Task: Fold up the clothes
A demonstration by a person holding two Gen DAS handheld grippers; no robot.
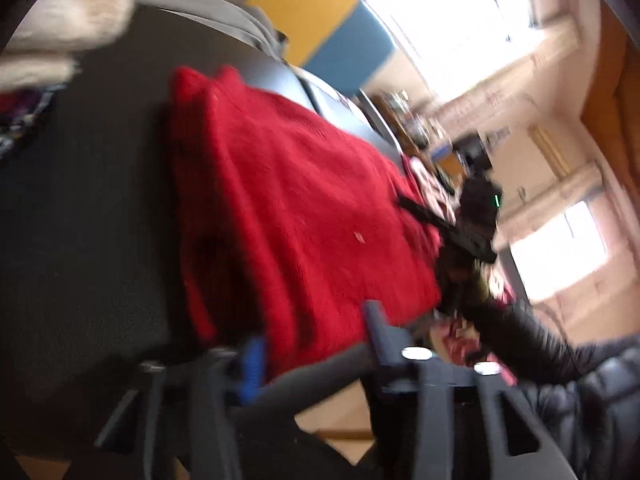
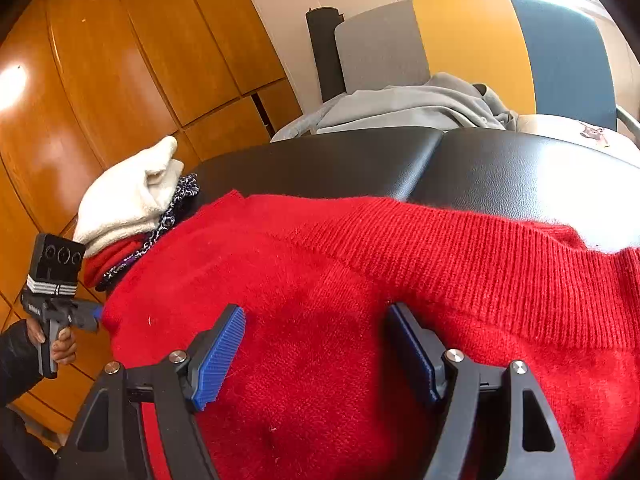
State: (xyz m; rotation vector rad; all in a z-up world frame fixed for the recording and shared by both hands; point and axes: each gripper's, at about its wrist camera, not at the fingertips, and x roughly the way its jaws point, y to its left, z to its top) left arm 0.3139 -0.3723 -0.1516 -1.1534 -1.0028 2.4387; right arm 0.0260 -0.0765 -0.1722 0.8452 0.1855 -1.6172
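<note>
Nipping the edge of the fluffy red knitted sweater [image 2: 360, 280] with the left fingers [image 2: 95, 314]; holding the right fingers [image 2: 220, 356] wide apart over it. Spread on the black padded tabletop [image 2: 360, 160]. Might slip from so thin a pinch, or knock the folded white pile [image 2: 128, 200] nearby.

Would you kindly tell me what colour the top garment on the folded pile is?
White towel-like garment, clearest in right wrist view.

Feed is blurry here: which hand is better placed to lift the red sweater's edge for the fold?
Probably left: its tongs are at the red sweater edge; the right tongs stand open over the middle.
</note>
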